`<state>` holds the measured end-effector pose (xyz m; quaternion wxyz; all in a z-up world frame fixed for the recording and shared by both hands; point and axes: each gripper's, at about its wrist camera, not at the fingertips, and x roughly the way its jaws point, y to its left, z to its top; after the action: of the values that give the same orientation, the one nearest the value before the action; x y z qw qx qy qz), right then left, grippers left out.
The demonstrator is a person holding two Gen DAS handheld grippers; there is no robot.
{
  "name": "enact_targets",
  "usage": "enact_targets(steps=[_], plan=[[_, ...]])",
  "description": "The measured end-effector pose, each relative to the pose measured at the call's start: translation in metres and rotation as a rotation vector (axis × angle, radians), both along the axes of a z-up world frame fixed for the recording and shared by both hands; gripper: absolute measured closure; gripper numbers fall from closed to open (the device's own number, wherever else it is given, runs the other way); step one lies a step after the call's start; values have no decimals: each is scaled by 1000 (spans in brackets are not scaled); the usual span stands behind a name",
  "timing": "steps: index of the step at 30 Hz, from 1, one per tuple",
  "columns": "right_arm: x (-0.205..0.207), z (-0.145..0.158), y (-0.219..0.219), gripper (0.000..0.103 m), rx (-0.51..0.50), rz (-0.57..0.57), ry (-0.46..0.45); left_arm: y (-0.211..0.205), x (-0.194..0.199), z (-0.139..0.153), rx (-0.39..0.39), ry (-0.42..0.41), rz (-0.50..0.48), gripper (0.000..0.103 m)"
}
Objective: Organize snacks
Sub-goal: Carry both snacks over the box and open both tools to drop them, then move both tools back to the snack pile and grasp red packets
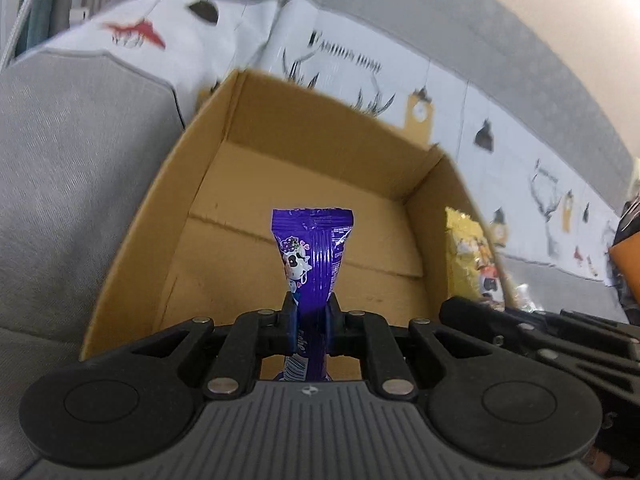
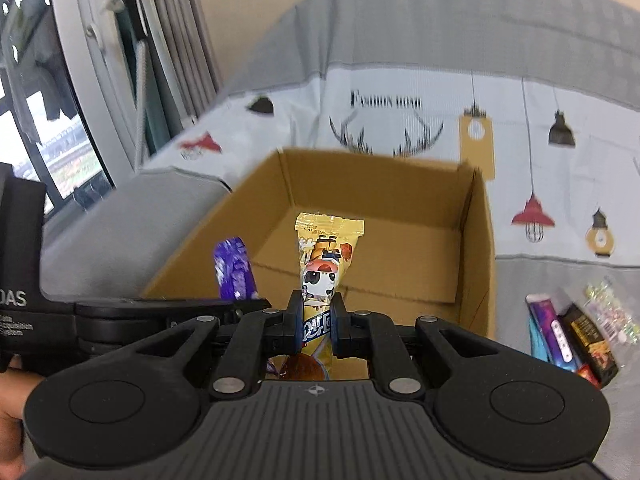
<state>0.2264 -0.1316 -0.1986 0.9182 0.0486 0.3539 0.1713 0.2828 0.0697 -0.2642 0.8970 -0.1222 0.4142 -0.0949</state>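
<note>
The left claw is pinching a purple snack packet printed with a cartoon cow, centre frame, over the open cardboard box. The right claw is clamping a yellow snack packet showing a panda-like cartoon, centre frame. 1 pile of loose snacks is lying lower right.

Soft daylight, blurred fisheye-warped edges

Grey sofa, printed throw, bright window at left.

A pile of snacks lies right of the box on the sofa.
</note>
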Motion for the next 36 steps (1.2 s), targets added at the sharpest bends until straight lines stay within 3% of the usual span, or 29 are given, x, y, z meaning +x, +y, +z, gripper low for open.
enact_targets(steps=[4,12,15,16,17,18,21,24,25,26,27,30,34,36], plan=[[18,-26,2,90,-18,16,73,-7,14,-22,16,75,-59,90],[41,-63,5,89,-14,5,230,-16,12,-25,121,70,-95,90],[42,-62,2,85,17,-3,231,-18,13,-26,144,83,-81,90],[41,-60,-1,75,26,-21,232,-19,13,-25,152,89,-74,89],[39,-57,-6,59,30,-44,224,-18,12,-25,166,97,-67,83],[36,-53,-10,53,38,-65,209,-18,12,-24,177,107,-57,71],[23,-42,-21,47,106,-39,172,-14,4,-18,189,117,-17,38],[5,-28,-29,36,161,-5,126,-16,-11,-4,231,74,10,22],[-3,-23,-31,27,136,-18,107,-19,-15,2,238,66,21,18],[-10,-18,-35,9,99,-47,85,-22,-19,7,239,58,29,14],[-19,-13,-41,3,81,-72,52,-25,-24,14,237,47,34,14],[-41,-6,-71,0,177,-67,16,-41,-41,31,227,16,32,11],[-72,-6,-116,0,184,-130,-11,-76,-67,46,219,-32,-14,11],[-88,-11,-142,0,203,-178,-24,-104,-77,48,236,-36,-82,11]])
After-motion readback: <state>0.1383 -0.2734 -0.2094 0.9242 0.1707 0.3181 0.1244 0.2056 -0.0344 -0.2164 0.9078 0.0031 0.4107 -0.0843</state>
